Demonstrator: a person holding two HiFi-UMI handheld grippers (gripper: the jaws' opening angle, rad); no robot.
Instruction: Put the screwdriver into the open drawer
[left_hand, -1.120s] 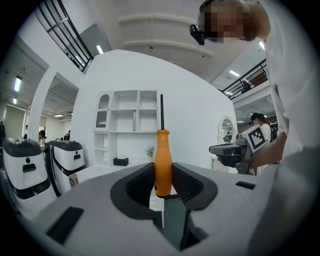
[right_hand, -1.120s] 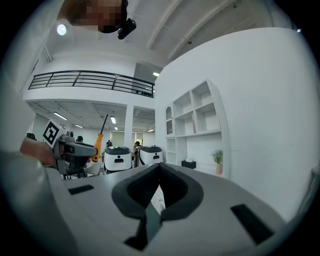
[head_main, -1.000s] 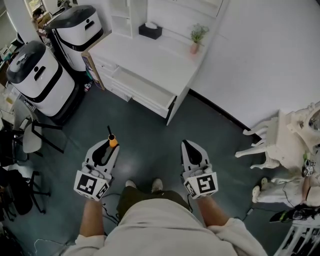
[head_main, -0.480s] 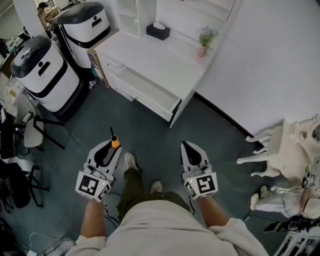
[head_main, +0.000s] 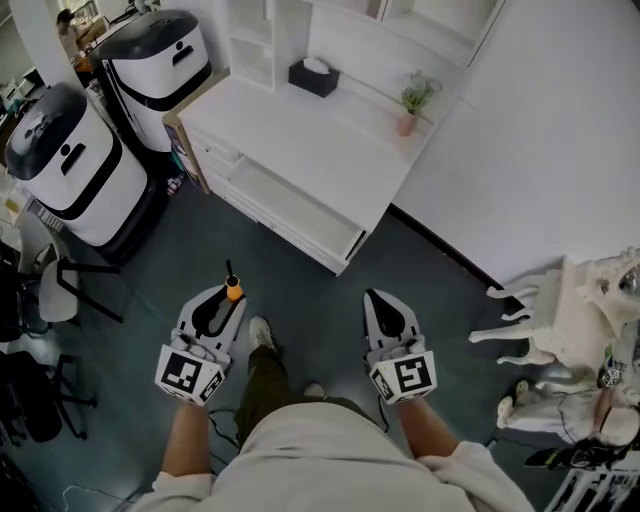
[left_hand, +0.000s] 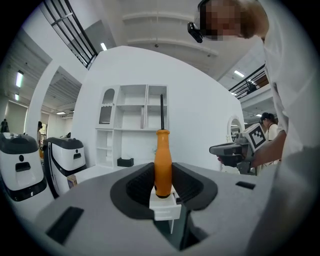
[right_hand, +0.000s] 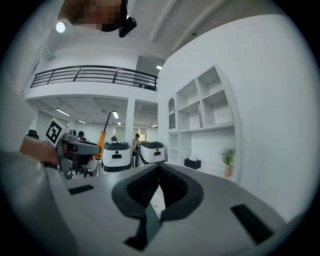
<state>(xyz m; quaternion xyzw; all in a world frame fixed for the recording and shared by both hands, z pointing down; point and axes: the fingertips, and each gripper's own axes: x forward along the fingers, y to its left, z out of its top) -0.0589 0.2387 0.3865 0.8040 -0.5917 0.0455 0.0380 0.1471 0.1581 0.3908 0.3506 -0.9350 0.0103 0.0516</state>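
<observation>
My left gripper (head_main: 226, 302) clamps the screwdriver (head_main: 233, 291) upright, well short of the open drawer (head_main: 300, 206); right gripper (head_main: 381, 300) closed, empty. I'd carry it over the drawer, lower it, tip it flat, then release.

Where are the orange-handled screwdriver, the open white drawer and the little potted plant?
orange-handled screwdriver (left_hand: 162, 165): left gripper view, middle of the handle.
open white drawer (head_main: 293, 205): head view, bare inside bottom.
small green plant in a pink pot (head_main: 405, 124): head view, the pot.
</observation>
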